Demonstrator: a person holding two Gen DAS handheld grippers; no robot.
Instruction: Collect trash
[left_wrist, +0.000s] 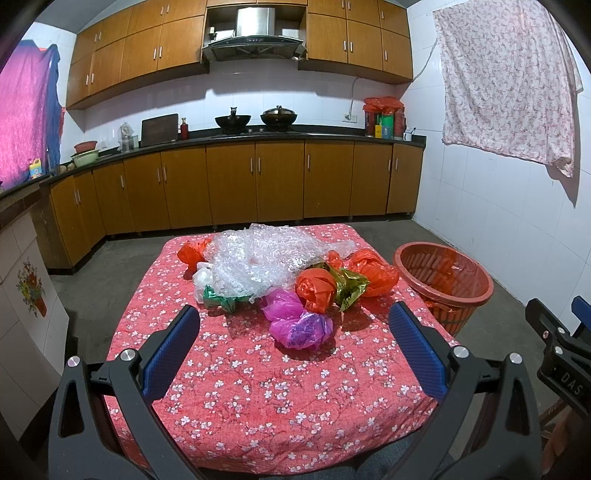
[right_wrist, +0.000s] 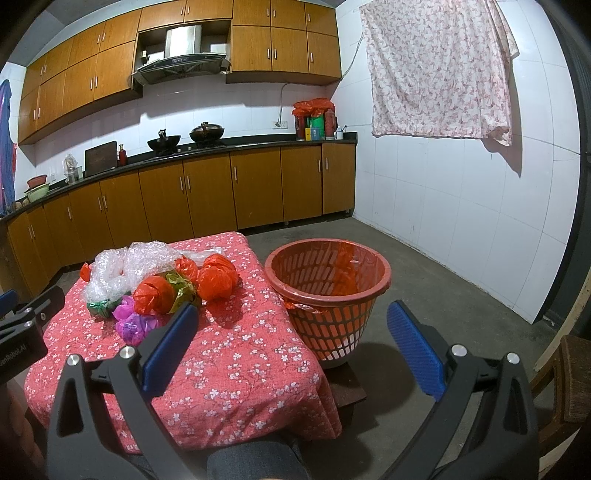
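Note:
A heap of trash lies on the far half of the table: crumpled clear bubble wrap (left_wrist: 258, 262), orange plastic bags (left_wrist: 316, 290) (right_wrist: 218, 278), purple bags (left_wrist: 299, 325) (right_wrist: 135, 321), a gold-green foil wrapper (left_wrist: 349, 286) and a green one (left_wrist: 218, 300). To the right of the table stands a red slotted basket (left_wrist: 445, 282) (right_wrist: 327, 282) lined with an orange bag. My left gripper (left_wrist: 293, 326) hangs open over the near half of the table, short of the heap, nothing in it. My right gripper (right_wrist: 293, 326) is open and holds nothing, level with the table's right edge and the basket.
The table wears a red floral cloth (left_wrist: 258, 387) (right_wrist: 236, 362). Brown kitchen cabinets (left_wrist: 255, 184) and a counter with woks run along the back wall. A white tiled wall with a hanging floral cloth (right_wrist: 439, 70) is on the right. A wooden chair (right_wrist: 569, 387) stands at right.

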